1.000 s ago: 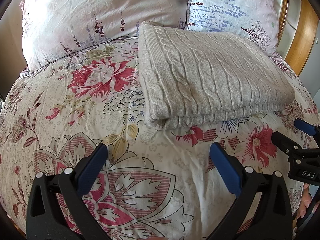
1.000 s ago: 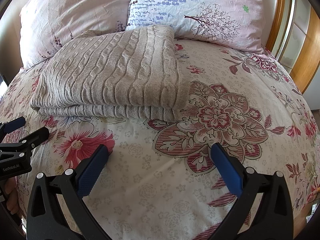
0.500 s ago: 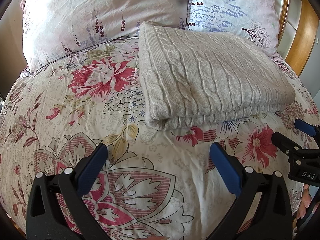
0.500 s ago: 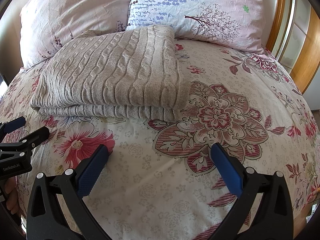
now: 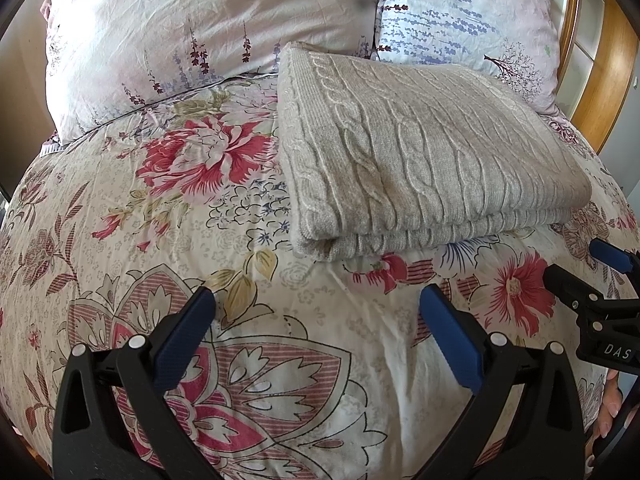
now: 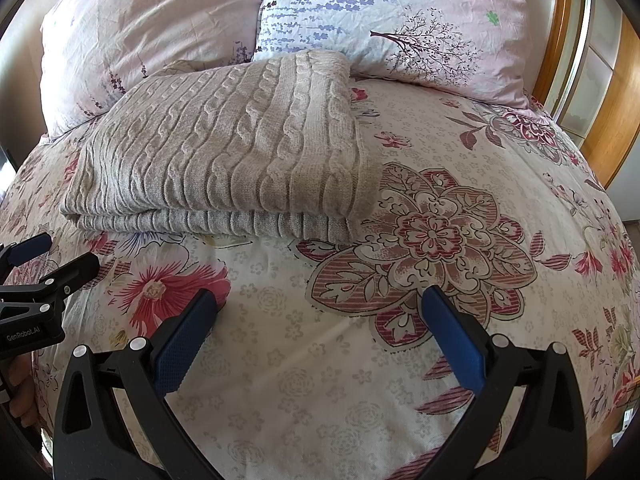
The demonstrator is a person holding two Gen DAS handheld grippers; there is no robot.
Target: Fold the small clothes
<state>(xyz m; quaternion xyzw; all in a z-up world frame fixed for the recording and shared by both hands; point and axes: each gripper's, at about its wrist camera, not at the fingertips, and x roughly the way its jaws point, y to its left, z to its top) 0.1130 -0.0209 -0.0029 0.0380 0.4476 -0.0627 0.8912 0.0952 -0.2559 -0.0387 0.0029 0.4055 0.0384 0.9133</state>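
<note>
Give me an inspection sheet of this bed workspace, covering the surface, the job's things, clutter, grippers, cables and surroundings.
Surface: floral duvet covering the bed, lightly wrinkled.
Job's things: beige cable-knit sweater lies folded in a neat rectangle on the duvet, its far edge against the pillows.
Clutter: nothing seen.
Grippers: left gripper open, empty, hovering short of the sweater; right gripper open, empty, likewise apart from it.
Cables: nothing seen.
Surroundings: two floral pillows at the head of the bed; wooden frame to the right.
</note>
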